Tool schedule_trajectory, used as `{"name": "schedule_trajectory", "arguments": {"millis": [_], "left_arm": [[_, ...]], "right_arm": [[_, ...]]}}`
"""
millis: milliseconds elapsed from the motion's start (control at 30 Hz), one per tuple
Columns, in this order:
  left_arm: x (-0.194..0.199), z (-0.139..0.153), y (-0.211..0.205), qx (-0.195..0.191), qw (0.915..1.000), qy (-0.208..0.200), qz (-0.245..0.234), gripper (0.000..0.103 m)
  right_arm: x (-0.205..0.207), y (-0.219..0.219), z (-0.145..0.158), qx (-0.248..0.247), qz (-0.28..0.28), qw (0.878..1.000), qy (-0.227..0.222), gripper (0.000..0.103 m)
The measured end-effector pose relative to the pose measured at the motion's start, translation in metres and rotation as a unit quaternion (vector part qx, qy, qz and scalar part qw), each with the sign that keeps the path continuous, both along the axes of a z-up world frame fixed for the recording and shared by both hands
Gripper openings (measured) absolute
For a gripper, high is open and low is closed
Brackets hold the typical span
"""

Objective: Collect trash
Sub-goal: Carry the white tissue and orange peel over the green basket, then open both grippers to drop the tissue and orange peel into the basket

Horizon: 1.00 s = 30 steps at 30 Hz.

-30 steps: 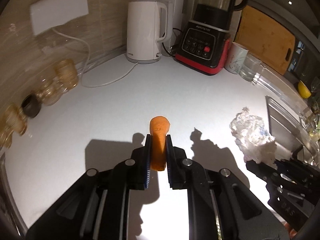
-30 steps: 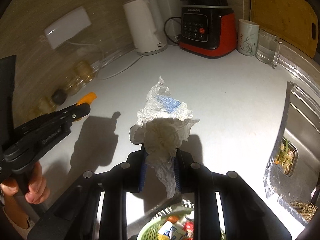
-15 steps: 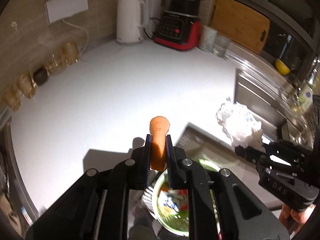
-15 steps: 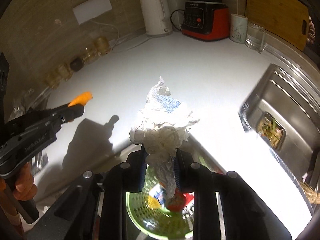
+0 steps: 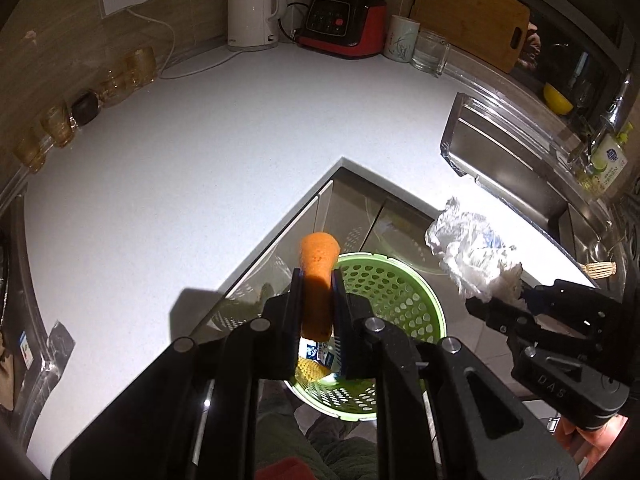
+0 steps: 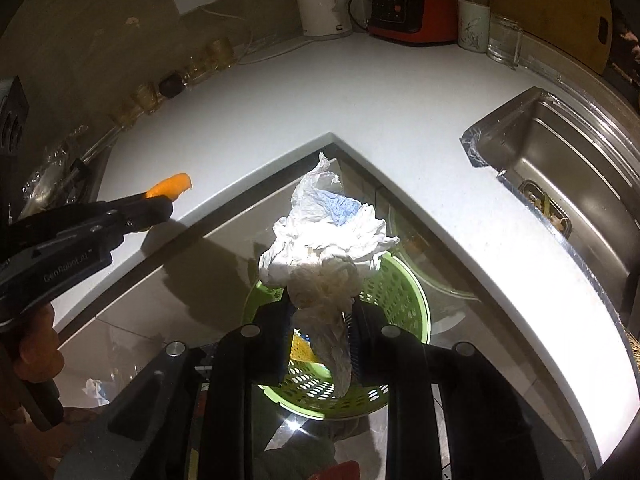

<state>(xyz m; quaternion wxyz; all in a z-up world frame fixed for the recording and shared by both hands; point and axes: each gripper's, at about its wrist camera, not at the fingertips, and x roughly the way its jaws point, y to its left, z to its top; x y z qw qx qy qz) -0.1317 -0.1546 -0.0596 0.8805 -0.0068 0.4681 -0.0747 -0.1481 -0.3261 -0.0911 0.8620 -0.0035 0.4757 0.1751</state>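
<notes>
My left gripper [image 5: 317, 280] is shut on an orange carrot piece [image 5: 318, 276], held above a green perforated bin [image 5: 396, 292] on the floor below the counter corner. My right gripper [image 6: 320, 312] is shut on a crumpled white paper wad [image 6: 324, 236] with a blue patch, held over the same green bin [image 6: 400, 288]. The bin holds some trash, including yellow and blue pieces. The right gripper with the paper wad [image 5: 472, 256] shows at the right of the left wrist view. The left gripper with the carrot piece [image 6: 172, 186] shows at the left of the right wrist view.
A white L-shaped counter [image 5: 200, 152] carries a white kettle [image 5: 252, 8], a red-and-black blender [image 5: 344, 20], a mug [image 5: 400, 38], a glass [image 5: 430, 52] and several jars [image 5: 120, 76] by the wall. A steel sink [image 6: 568, 160] lies at right. Glossy cabinet fronts stand below.
Both grippers have drawn back from over the counter to beyond its inner corner and risen. They now hang over the green bin, still holding the carrot piece and the paper wad.
</notes>
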Motion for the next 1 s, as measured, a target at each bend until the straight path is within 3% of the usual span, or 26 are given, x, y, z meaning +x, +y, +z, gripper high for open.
{"name": "schedule_trajectory", "arguments": {"millis": [233,433,533,600,700,1000], "left_arm": [[-0.001,-0.006,0.001,0.009,0.9999,0.009,0.006,0.013],[-0.003,-0.014,0.003,0.013,0.9997,0.020,-0.001,0.013],[-0.002,-0.020,0.004,0.010,0.9995,0.030,-0.004,0.013],[-0.001,-0.024,0.003,0.009,0.9993,0.036,-0.007,0.013],[0.000,-0.029,0.001,0.016,0.9990,0.040,-0.014,0.013],[0.015,-0.052,-0.021,0.028,0.9963,0.059,-0.055,0.013]], "right_arm": [[-0.001,0.001,-0.026,0.001,0.002,1.000,0.021,0.024],[0.015,0.006,-0.076,-0.011,-0.006,0.998,0.067,0.028],[0.023,0.011,-0.102,-0.020,-0.008,0.996,0.092,0.046],[0.025,0.009,-0.107,-0.016,-0.016,0.995,0.099,0.066],[0.021,0.007,-0.101,-0.010,-0.018,0.995,0.094,0.077],[-0.001,-0.013,-0.042,-0.020,-0.044,0.998,0.027,0.094]]}}
